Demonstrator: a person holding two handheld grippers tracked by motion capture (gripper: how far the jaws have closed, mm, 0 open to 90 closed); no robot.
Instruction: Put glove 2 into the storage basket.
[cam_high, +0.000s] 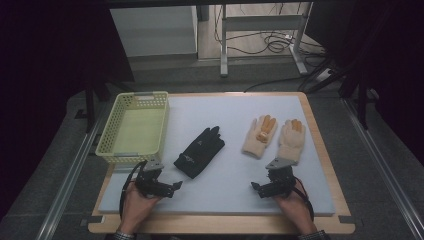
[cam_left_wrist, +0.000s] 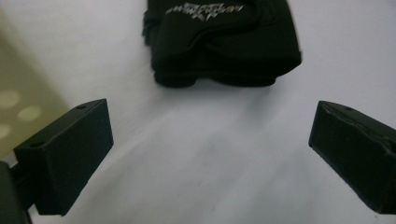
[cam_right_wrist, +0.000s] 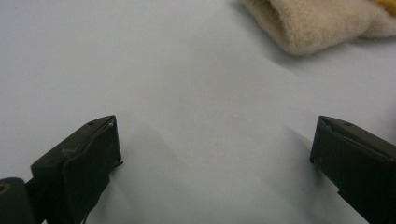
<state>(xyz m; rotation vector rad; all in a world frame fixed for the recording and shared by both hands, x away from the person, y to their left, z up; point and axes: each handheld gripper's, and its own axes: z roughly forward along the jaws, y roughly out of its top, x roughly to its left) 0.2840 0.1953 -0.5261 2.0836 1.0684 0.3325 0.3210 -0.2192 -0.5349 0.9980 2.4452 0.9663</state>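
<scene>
A black glove (cam_high: 199, 151) lies on the white mat (cam_high: 220, 200), cuff toward me; in the left gripper view the black glove (cam_left_wrist: 224, 42) has its cuff just beyond the jaws. Two cream gloves with orange fingertips, one (cam_high: 259, 136) beside the other (cam_high: 292, 140), lie to the right. My left gripper (cam_high: 176, 186) sits low at the front left, open and holding nothing, a short way short of the black cuff. My right gripper (cam_high: 255, 188) rests open at the front right, below the cream gloves. A cream cuff (cam_right_wrist: 322, 23) shows at the top of the right gripper view.
A pale yellow plastic basket (cam_high: 134, 127) stands at the mat's left edge, close to my left gripper; the basket wall (cam_left_wrist: 21, 107) shows at the left of the left gripper view. The wooden table edge (cam_high: 220, 226) runs along the front.
</scene>
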